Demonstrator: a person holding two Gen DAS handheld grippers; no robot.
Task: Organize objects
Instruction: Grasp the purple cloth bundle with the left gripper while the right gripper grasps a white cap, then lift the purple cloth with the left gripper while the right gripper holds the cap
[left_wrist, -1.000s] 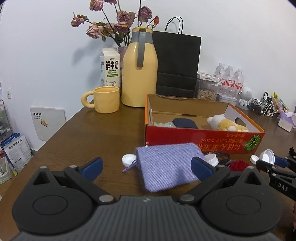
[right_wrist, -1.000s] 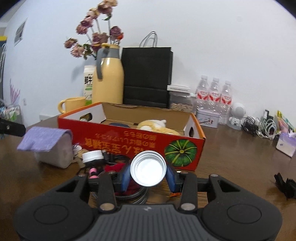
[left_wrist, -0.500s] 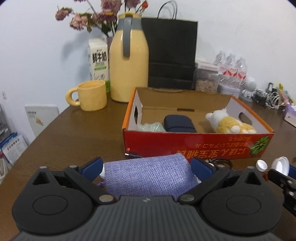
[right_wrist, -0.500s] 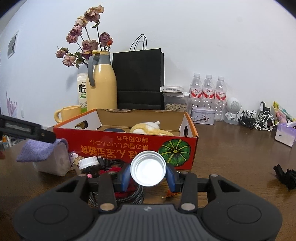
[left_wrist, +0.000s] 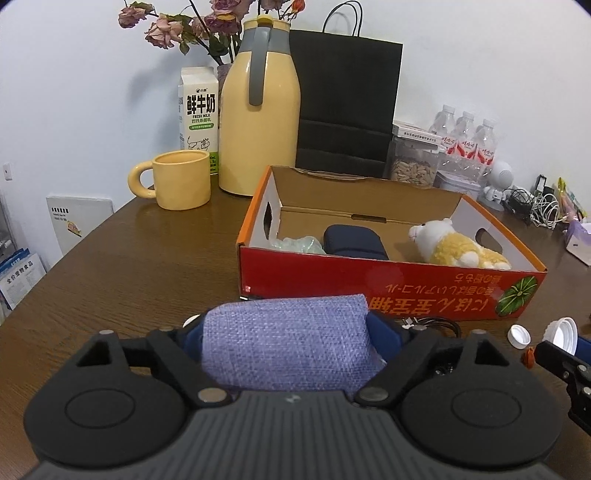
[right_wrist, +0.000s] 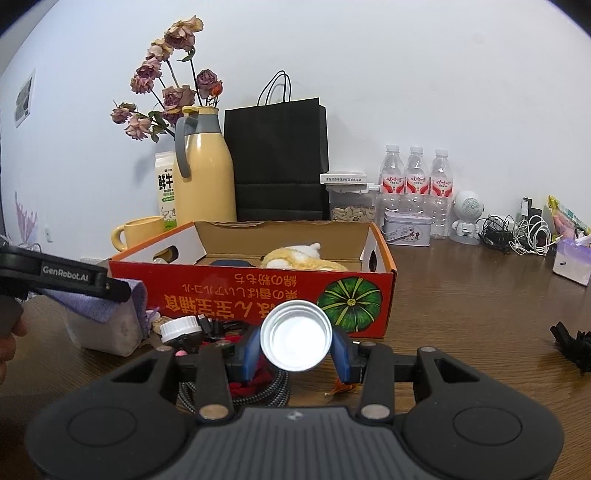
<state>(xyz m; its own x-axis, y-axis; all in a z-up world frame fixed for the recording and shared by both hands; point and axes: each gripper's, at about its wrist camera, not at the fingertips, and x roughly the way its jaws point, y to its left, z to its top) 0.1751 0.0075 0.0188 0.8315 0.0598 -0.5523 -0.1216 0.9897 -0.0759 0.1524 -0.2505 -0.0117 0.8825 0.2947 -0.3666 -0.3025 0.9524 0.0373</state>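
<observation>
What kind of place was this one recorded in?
Probably an office or home room, with a work table used for storage: a wooden table against a white wall holds a thermos jug, milk carton, bottled water, tangled charging cables and a cardboard box.

I see, table's far edge: yellow flask (left_wrist: 258, 110) | milk carton (left_wrist: 197, 110) | black paper bag (left_wrist: 347, 107) | yellow mug (left_wrist: 177, 179); far right corner: water bottles (right_wrist: 415, 184).

Left gripper (left_wrist: 286, 334) has advanced onto the purple pouch (left_wrist: 286, 347); its jaws have just been closing, pads now touching the pouch.
</observation>
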